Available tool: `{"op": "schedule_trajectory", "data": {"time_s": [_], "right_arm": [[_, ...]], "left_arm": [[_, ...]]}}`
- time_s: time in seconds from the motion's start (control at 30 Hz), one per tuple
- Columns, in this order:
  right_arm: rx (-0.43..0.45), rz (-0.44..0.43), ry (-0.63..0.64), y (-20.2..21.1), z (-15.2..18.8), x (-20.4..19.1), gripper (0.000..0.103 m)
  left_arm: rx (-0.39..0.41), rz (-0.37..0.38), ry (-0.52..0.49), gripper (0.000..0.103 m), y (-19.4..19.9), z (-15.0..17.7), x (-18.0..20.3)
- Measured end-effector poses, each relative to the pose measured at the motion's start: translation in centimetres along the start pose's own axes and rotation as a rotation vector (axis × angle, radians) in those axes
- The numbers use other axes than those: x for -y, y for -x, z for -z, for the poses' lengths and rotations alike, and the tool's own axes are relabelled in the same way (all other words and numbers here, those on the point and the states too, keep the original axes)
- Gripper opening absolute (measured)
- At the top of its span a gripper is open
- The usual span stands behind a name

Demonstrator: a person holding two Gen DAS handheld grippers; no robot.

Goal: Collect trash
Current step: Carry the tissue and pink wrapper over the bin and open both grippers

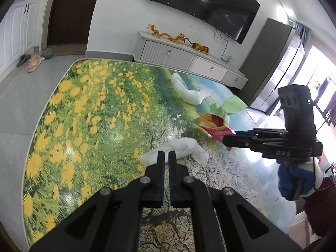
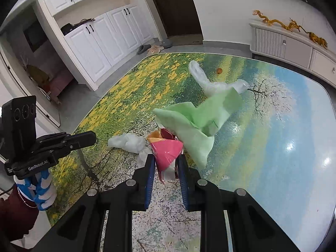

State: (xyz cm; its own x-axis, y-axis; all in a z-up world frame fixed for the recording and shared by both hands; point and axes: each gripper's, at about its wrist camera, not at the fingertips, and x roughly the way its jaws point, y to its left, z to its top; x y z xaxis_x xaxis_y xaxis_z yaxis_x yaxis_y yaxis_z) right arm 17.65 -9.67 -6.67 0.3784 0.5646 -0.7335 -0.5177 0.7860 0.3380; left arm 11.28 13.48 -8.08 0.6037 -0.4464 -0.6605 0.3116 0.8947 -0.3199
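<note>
The right tool (image 2: 166,163) was closed on a pink and orange snack wrapper (image 2: 166,151), its two blue-padded fingers (image 2: 149,180) pressing the wrapper's lower end from either side; the wrapper stood up from the grip, with a crumpled pale green bag (image 2: 195,124) touching its far side and spreading up and to the right over the desk (image 2: 283,126); in the left wrist view the same tool (image 1: 227,139) came in from the right, held by a hand in a blue and white glove (image 1: 298,174), and the red wrapper (image 1: 214,126) sat at its tip with the green bag (image 1: 231,106) just behind it.

The left tool (image 1: 167,157) hovered with its fingers nearly together, only a narrow slit between them, and nothing gripped; its tips were over the near edge of a crumpled white tissue (image 1: 180,149) lying on the desk (image 1: 84,115), though whether they touched it could not be told; in the right wrist view that tool (image 2: 92,138) pointed in from the left towards the tissue (image 2: 130,142), which lay just left of the wrapper.

A clear plastic bag (image 2: 208,82) lay farther off on the desk, beyond the green bag; a small orange object (image 2: 219,70) sat near it; the desk's top carried a printed meadow of yellow flowers and blue sky.
</note>
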Motion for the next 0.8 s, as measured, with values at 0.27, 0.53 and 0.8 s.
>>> {"op": "schedule_trajectory", "data": {"time_s": [0.27,0.53,0.8], "right_arm": [[0.051,-0.015,-0.036,3.4,0.7,0.0,0.021],[0.111,-0.017,-0.057,6.2,1.3,0.2,0.021],[0.148,0.021,-0.085,9.3,3.4,1.9,0.021]], "left_arm": [[-0.055,-0.005,-0.16,0.046,-3.0,-1.7,2.7],[-0.126,-0.065,-0.262,0.041,-6.0,-1.3,4.5],[-0.094,-0.093,-0.164,0.008,-4.6,-0.3,5.5]]}}
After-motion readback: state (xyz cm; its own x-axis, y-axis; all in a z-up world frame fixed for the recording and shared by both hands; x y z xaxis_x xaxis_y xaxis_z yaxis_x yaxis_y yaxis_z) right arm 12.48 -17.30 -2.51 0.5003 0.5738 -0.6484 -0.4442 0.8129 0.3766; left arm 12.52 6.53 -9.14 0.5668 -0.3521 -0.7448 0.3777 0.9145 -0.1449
